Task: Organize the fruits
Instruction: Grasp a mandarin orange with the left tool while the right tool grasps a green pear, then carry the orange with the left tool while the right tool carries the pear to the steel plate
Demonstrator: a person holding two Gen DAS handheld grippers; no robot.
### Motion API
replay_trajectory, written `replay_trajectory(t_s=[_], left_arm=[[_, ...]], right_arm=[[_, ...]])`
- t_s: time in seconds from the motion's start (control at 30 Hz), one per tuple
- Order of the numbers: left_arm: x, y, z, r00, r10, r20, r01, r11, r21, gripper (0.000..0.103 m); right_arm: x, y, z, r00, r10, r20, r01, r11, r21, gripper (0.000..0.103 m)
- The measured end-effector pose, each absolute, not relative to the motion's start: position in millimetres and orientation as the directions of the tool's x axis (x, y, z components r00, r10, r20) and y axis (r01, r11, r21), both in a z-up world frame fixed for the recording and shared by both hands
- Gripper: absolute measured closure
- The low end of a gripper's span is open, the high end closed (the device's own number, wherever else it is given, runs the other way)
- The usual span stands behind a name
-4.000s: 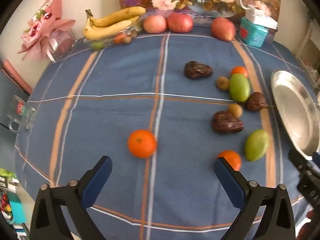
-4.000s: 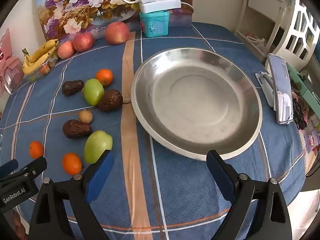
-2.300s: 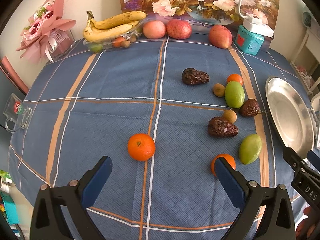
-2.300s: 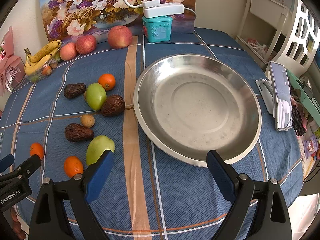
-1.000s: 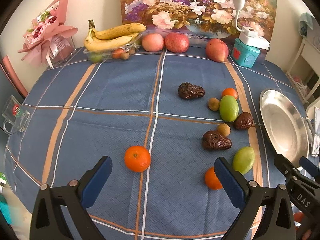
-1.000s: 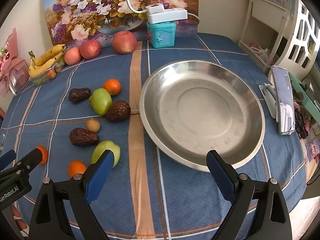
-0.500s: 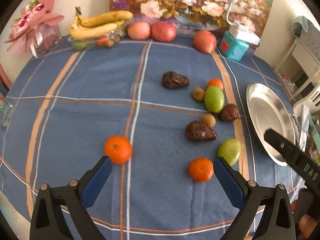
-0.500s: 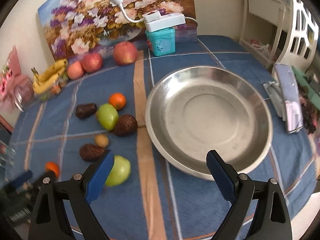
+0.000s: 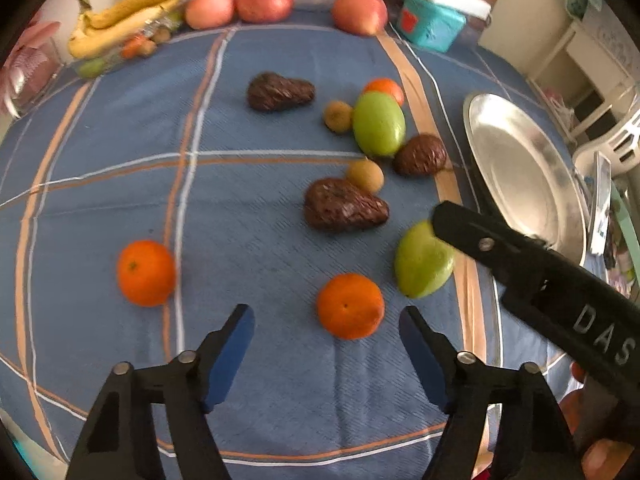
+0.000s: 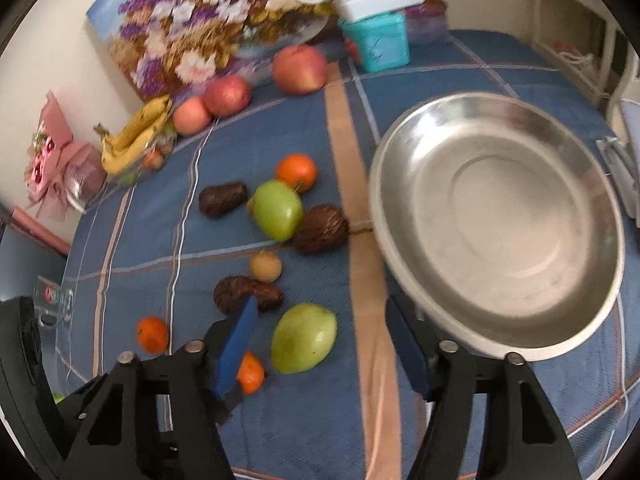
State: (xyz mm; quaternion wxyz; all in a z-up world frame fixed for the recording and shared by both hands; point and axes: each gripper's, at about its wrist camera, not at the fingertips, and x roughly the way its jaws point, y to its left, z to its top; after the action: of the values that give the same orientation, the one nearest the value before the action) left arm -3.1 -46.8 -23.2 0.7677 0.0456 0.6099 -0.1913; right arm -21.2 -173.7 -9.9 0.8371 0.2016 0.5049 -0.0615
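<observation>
Fruits lie loose beside the empty plate (image 10: 496, 236); both grippers have descended, left gripper (image 9: 326, 334) closing around an orange (image 9: 350, 311), right gripper (image 10: 320, 340) closing around a green fruit (image 10: 303, 338), neither gripped yet.

Blue striped tablecloth (image 9: 260, 140), orange tangerine (image 9: 350, 305), green mango (image 10: 303, 337).

I list: floral painting (image 10: 224, 20) far against the wall, teal box (image 10: 378, 42) before it, pink bouquet (image 10: 52, 160) far left, glass mug (image 10: 54, 296) left.
</observation>
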Motion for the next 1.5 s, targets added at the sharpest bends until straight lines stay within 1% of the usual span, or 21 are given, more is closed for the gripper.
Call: replay_trajectory(t_s=[0.07,0.17,0.27,0.33,0.4,0.47,0.6,0.77,0.8,1.0,1.17,1.33,1.5], left_arm=[[-2.6,-51.2,-25.9,0.174,-0.232,-0.957,0.359,0.92,-0.158,0.034],[-1.1,-55.8,-29.9,0.177,-0.213,-0.961,0.374,0.918,-0.135,0.037],[1.4,-58.1,-34.1,0.162,-0.218,-0.962,0.366,0.919,-0.147,0.05],[3.3,-58.0,-37.8,0.144,-0.236,-0.961,0.354,0.919,-0.173,0.053],[4.4,-55.5,-38.6,0.135,-0.253,-0.958,0.35,0.917,-0.193,0.059],[3.6,-53.7,-38.5,0.13,-0.265,-0.956,0.353,0.913,-0.205,0.064],[2.7,-53.6,-42.2,0.132,-0.261,-0.956,0.352,0.914,-0.201,0.064],[4.3,-34.3,-36.6,0.145,-0.255,-0.956,0.287,0.936,-0.206,0.065],[5.6,-29.5,-37.0,0.154,-0.248,-0.956,0.271,0.941,-0.201,0.065],[14.3,2.4,-32.1,0.206,-0.201,-0.958,0.144,0.974,-0.173,0.065],[23.8,25.3,-13.7,0.243,-0.213,-0.946,0.033,0.977,-0.212,0.065],[42.8,31.6,8.6,0.267,-0.235,-0.935,-0.04,0.966,-0.254,0.065],[61.3,10.4,23.0,0.276,-0.245,-0.929,-0.053,0.962,-0.27,0.065]], right_arm=[[-18.8,-170.4,-17.6,0.46,0.12,-0.88,0.299,0.912,0.281,0.04],[-15.6,-164.6,-27.7,0.432,0.142,-0.891,0.288,0.914,0.285,0.04],[-12.8,-161.4,-35.6,0.414,0.15,-0.898,0.289,0.914,0.286,0.041],[-10.9,-159.7,-39.1,0.403,0.159,-0.901,0.282,0.915,0.287,0.048],[-10.2,-157.0,-41.4,0.397,0.165,-0.903,0.275,0.917,0.289,0.049],[-10.6,-156.8,-41.8,0.392,0.166,-0.905,0.273,0.918,0.287,0.05],[-10.0,-156.4,-43.2,0.387,0.156,-0.909,0.276,0.921,0.276,0.054],[-8.3,-156.7,-52.3,0.366,0.173,-0.914,0.291,0.912,0.289,0.056],[-8.6,-157.1,-51.9,0.366,0.18,-0.913,0.29,0.91,0.296,0.058],[-11.4,-155.6,-43.9,0.388,0.161,-0.908,0.291,0.913,0.286,0.059],[-15.4,-160.4,-26.2,0.429,0.152,-0.89,0.3,0.906,0.3,0.059],[-10.2,-165.4,-0.5,0.469,0.079,-0.88,0.322,0.912,0.254,0.059],[8.8,-172.0,6.6,0.472,0.01,-0.881,0.368,0.907,0.207,0.059]])
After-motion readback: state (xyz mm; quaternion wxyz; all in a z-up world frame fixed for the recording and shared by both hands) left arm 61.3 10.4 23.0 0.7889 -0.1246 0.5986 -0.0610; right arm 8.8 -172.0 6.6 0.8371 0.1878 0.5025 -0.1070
